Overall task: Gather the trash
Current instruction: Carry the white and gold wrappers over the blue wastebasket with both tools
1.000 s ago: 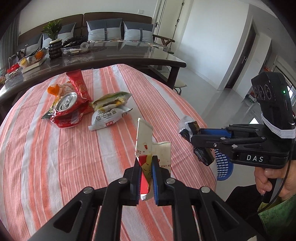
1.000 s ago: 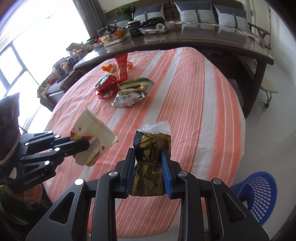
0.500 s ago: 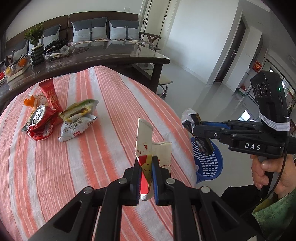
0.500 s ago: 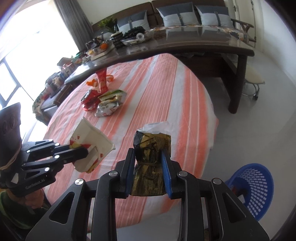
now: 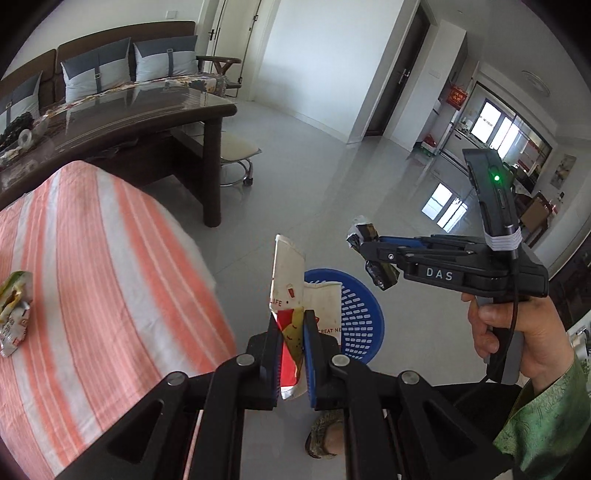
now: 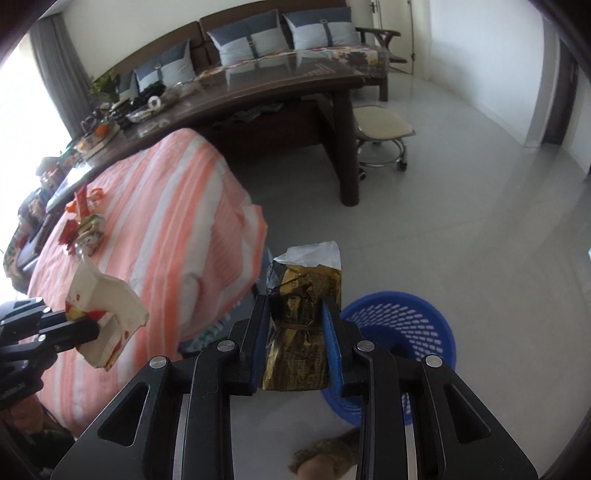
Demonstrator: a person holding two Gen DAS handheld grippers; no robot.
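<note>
Grey floor, blue basket (image 6: pixel 402 325) below; left gripper (image 5: pixel 291 332) clamps paper carton (image 5: pixel 291 280), right gripper (image 6: pixel 295 325) clamps gold wrapper (image 6: pixel 303 295), both angled down.

A bright living room with a glossy pale grey tiled floor (image 5: pixel 332 177) and white walls (image 5: pixel 314 55). At far left, a dark wooden sofa (image 6: pixel 258 33) holds grey and pale blue cushions (image 6: pixel 243 37). A long dark glass-topped table (image 6: pixel 258 88) stands before it, a cream-seated wheeled stool (image 6: pixel 382 129) beside it. A dark door (image 5: pixel 395 81) stands at far right, with sunlit windows (image 5: pixel 495 125) beyond.
</note>
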